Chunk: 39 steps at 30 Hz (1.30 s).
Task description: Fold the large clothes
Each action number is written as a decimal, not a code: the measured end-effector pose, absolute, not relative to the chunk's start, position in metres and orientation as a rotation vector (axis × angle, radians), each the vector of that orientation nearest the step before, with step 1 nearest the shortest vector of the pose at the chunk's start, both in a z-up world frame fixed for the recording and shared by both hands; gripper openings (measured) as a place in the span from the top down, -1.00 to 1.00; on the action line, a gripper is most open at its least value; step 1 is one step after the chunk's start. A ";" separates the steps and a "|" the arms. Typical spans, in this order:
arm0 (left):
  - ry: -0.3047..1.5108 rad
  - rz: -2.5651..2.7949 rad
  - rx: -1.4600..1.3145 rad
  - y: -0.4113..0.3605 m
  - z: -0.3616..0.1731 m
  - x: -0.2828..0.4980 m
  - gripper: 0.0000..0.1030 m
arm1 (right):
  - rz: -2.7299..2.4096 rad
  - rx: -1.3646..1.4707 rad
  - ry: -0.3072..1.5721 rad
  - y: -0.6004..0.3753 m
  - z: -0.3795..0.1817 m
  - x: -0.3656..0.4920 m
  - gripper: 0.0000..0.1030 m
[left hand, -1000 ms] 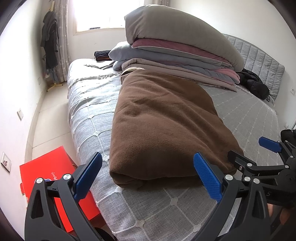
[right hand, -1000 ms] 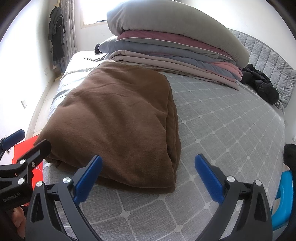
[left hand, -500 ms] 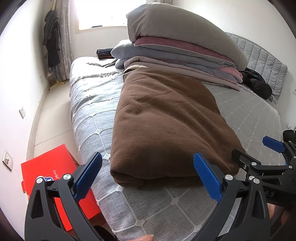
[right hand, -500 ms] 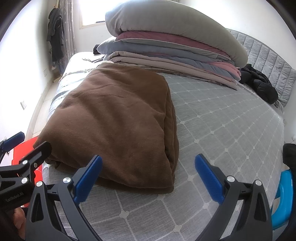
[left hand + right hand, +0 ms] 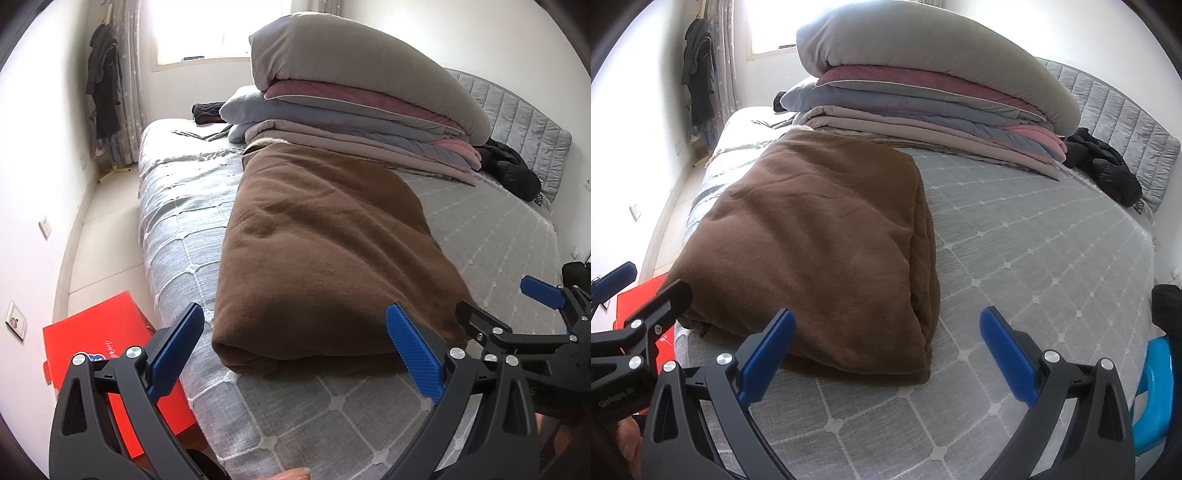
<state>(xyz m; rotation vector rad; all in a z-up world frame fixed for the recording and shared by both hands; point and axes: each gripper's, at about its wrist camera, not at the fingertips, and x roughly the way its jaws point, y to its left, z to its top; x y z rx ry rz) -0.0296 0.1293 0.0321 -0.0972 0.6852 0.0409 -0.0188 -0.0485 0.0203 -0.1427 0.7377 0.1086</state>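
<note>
A large brown fleece garment (image 5: 325, 254) lies folded into a thick long rectangle on the grey bed (image 5: 177, 236). It also shows in the right wrist view (image 5: 820, 251). My left gripper (image 5: 295, 350) is open and empty, just short of the fold's near left end. My right gripper (image 5: 886, 347) is open and empty, just short of the fold's near right corner. The right gripper also shows at the right edge of the left wrist view (image 5: 517, 306). The left gripper shows at the left edge of the right wrist view (image 5: 646, 291).
A tall stack of folded quilts (image 5: 362, 107) stands behind the brown garment. A black jacket (image 5: 513, 173) lies by the grey headboard (image 5: 524, 125). A red box (image 5: 99, 350) sits on the floor left of the bed. A blue stool (image 5: 1152, 391) is at the bed's right.
Both grippers have drawn back a little from the brown garment and risen slightly. Both stay open. The garment has not moved.
</note>
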 end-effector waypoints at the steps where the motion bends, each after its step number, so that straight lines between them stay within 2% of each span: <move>1: 0.690 0.040 -0.093 0.127 0.033 -0.030 -0.85 | 0.107 -0.142 0.737 -0.049 0.021 -0.019 -0.87; 24: 0.755 -0.047 -0.115 0.081 0.041 -0.029 -0.85 | 0.020 -0.066 0.708 -0.119 0.048 -0.034 -0.87; 30: 0.666 -0.057 -0.117 0.078 0.053 -0.038 -0.85 | 0.024 -0.041 0.717 -0.131 0.050 -0.036 -0.87; 39: 0.725 0.004 -0.077 0.067 0.047 -0.030 -0.85 | 0.018 -0.037 0.706 -0.136 0.054 -0.038 -0.87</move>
